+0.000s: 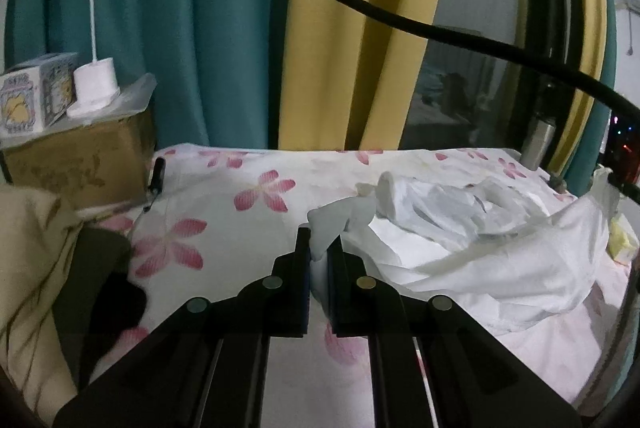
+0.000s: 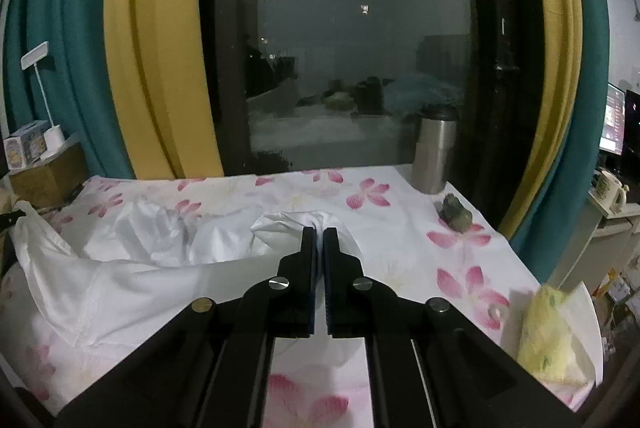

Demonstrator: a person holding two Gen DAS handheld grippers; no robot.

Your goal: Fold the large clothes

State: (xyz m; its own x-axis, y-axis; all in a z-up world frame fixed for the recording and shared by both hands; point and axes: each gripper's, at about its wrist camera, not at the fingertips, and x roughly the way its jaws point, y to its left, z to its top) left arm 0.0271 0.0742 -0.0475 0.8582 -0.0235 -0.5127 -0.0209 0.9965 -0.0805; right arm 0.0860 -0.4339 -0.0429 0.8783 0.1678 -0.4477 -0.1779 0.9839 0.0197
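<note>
A large white garment (image 1: 472, 248) lies crumpled on a bed covered by a white sheet with pink flowers (image 1: 240, 187). My left gripper (image 1: 319, 240) is shut on a corner of the white garment, and the cloth pokes up between its fingers. In the right wrist view the same white garment (image 2: 132, 268) spreads to the left. My right gripper (image 2: 319, 234) is shut on a bunched fold of it, lifted off the sheet (image 2: 400, 228). The cloth hangs slack between the two grips.
A cardboard box (image 1: 80, 159) with a white lamp (image 1: 94, 83) and a small carton stands at the bed's left. A steel flask (image 2: 434, 151) and a small green figure (image 2: 456, 214) sit by the dark window. Yellow-white cloth (image 2: 548, 332) lies at the right edge.
</note>
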